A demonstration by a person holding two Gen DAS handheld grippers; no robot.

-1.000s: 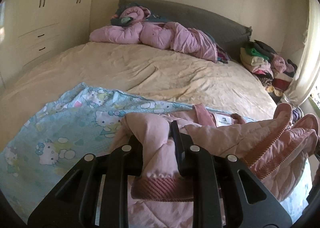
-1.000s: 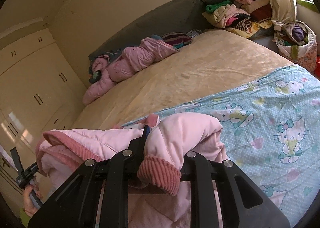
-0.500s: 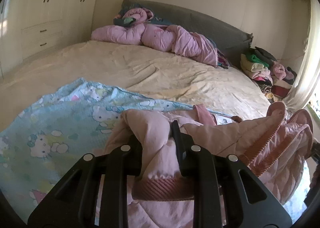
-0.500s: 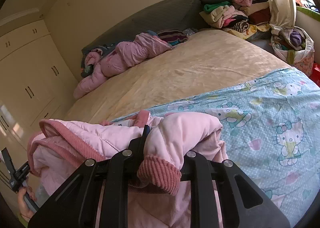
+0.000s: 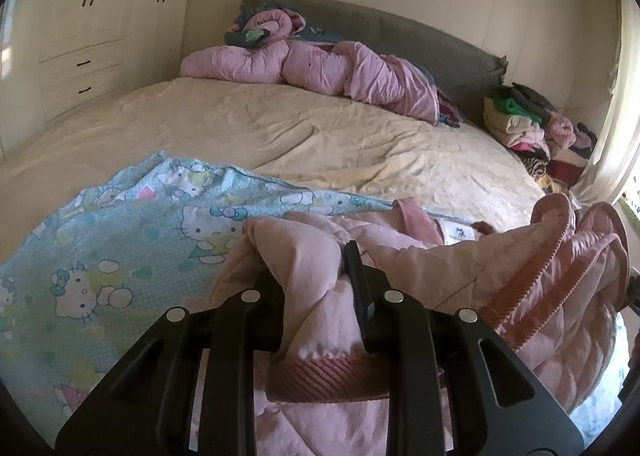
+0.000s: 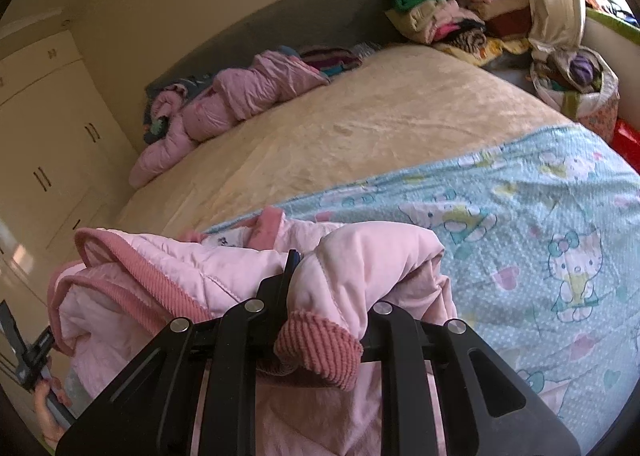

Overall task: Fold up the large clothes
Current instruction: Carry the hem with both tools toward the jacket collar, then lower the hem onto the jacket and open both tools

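Observation:
A pale pink quilted jacket (image 5: 452, 268) with darker ribbed trim hangs bunched between both grippers above a light blue cartoon-print sheet (image 5: 120, 240). My left gripper (image 5: 316, 276) is shut on one sleeve, and its ribbed cuff (image 5: 324, 376) droops below the jaws. In the right wrist view the same jacket (image 6: 192, 268) spreads to the left, and my right gripper (image 6: 328, 276) is shut on the other sleeve near its ribbed cuff (image 6: 320, 344). The collar with a white label (image 5: 460, 232) lies between the two held sleeves. The right gripper's right finger is hidden under cloth.
A beige bedspread (image 5: 320, 136) covers the bed beyond the sheet. A pink puffy jacket (image 5: 320, 68) lies by the grey headboard (image 5: 420, 32). Folded clothes are stacked (image 5: 532, 128) at the far right, with a bag of clothes (image 6: 580, 84) beside the bed. Wardrobes (image 5: 80, 36) stand left.
Both grippers have sunk a little toward the bed with the jacket sleeves still held. The jacket hangs lower over the blue sheet.

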